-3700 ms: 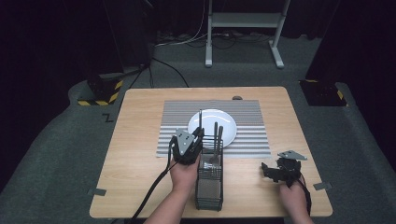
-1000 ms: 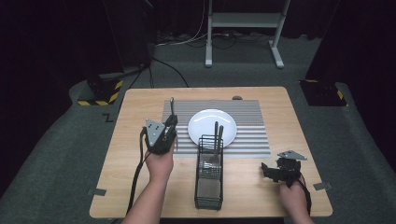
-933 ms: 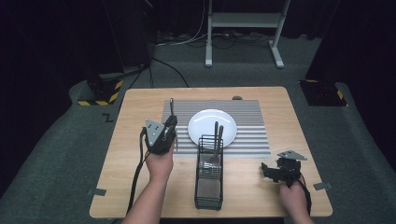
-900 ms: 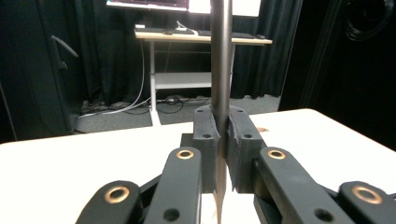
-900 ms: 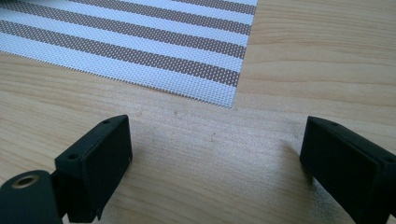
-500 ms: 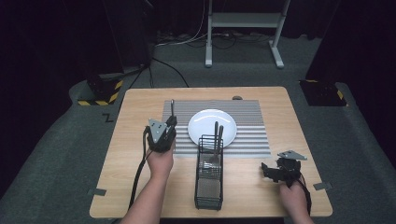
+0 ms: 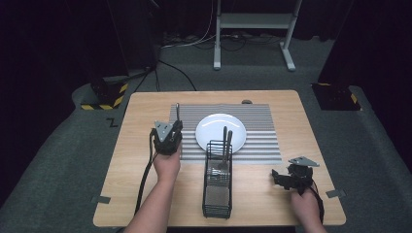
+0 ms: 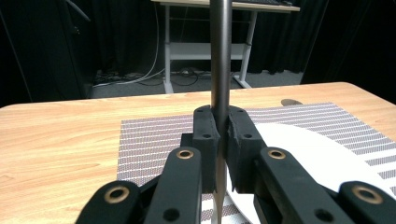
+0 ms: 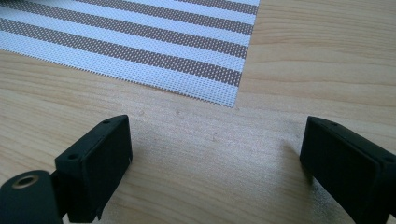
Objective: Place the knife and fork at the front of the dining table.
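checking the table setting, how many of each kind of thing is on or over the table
plate: 1
placemat: 1
wire caddy: 1
utensils standing in the caddy: 2
utensil clamped in the left gripper: 1
total: 6

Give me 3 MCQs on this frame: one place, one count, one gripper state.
1. Where is the white plate?
A. on the striped placemat
B. inside the wire caddy
C. on the floor

2. How many utensil handles stick up from the wire caddy?
A. none
B. two
C. five

3. What state is the left gripper in?
A. open over bare wood
B. shut on the plate
C. shut on a metal utensil

Key: 1 A, the plate lies on the striped placemat, beyond the caddy. 2 B, two handles rise at the caddy's far end. 3 C, its jaws clamp the metal utensil; the right gripper stands open above the table.
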{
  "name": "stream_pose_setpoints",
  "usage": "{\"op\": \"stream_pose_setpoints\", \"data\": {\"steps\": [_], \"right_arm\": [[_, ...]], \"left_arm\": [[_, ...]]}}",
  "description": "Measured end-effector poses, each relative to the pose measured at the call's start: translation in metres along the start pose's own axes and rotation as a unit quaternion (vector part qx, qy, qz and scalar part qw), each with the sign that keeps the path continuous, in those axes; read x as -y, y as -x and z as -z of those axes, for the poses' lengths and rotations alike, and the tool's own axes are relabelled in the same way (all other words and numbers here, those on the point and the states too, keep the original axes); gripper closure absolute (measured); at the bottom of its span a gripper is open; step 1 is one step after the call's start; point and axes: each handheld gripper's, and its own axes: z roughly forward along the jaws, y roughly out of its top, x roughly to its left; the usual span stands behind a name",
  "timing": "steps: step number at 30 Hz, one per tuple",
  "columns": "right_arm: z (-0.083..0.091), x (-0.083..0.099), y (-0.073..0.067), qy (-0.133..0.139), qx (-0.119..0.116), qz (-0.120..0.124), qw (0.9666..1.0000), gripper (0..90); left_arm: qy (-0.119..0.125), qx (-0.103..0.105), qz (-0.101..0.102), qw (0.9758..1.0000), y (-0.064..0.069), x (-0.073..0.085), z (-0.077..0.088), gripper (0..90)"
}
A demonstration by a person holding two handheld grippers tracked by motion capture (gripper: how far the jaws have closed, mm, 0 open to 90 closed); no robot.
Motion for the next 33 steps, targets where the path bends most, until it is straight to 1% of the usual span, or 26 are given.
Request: {"op": "stream_pose_setpoints", "data": {"steps": [3, 4, 8, 12, 16, 20, 23, 26, 27, 28, 31, 32, 33], "right_arm": [[0.000, 0.000, 0.000, 0.000, 0.000, 0.000, 1.0000, 9.0], [0.000, 0.000, 0.000, 0.000, 0.000, 0.000, 1.0000, 9.0], [0.000, 0.000, 0.000, 0.000, 0.000, 0.000, 1.0000, 9.0], [0.000, 0.000, 0.000, 0.000, -0.001, 0.000, 1.0000, 9.0], [0.000, 0.000, 0.000, -0.001, 0.000, 0.000, 1.0000, 9.0], [0.000, 0.000, 0.000, -0.001, 0.000, 0.001, 1.0000, 9.0], [0.000, 0.000, 0.000, 0.000, -0.002, 0.002, 1.0000, 9.0], [0.000, 0.000, 0.000, 0.000, -0.002, 0.002, 1.0000, 9.0], [0.000, 0.000, 0.000, -0.001, -0.002, 0.001, 1.0000, 9.0], [0.000, 0.000, 0.000, -0.001, -0.002, 0.001, 1.0000, 9.0], [0.000, 0.000, 0.000, 0.000, -0.002, 0.002, 1.0000, 9.0], [0.000, 0.000, 0.000, 0.000, -0.002, 0.002, 1.0000, 9.0], [0.000, 0.000, 0.000, -0.001, -0.002, 0.001, 1.0000, 9.0]], "left_arm": [[-0.003, -0.003, 0.002, 1.0000, -0.001, 0.000, -0.003, 82.7], [-0.003, -0.004, 0.008, 1.0000, -0.001, -0.001, -0.004, 82.7], [-0.009, -0.008, 0.012, 0.9999, -0.001, -0.002, -0.010, 82.7], [-0.020, -0.014, 0.013, 0.9996, -0.001, -0.003, -0.018, 82.7], [-0.031, -0.019, 0.022, 0.9991, -0.004, -0.003, -0.030, 82.7], [-0.050, -0.021, 0.024, 0.9982, -0.006, -0.005, -0.044, 82.8], [-0.064, -0.026, 0.034, 0.9971, -0.007, -0.004, -0.054, 82.7], [-0.075, -0.027, 0.040, 0.9960, -0.009, -0.003, -0.063, 82.8], [-0.079, -0.026, 0.045, 0.9955, -0.010, -0.002, -0.068, 82.8], [-0.079, -0.026, 0.045, 0.9955, -0.010, -0.002, -0.068, 82.8], [-0.086, -0.027, 0.046, 0.9949, -0.011, -0.001, -0.075, 82.8], [-0.088, -0.030, 0.042, 0.9948, -0.011, 0.000, -0.077, 82.8], [-0.090, -0.026, 0.046, 0.9945, -0.012, 0.001, -0.079, 82.8]]}}
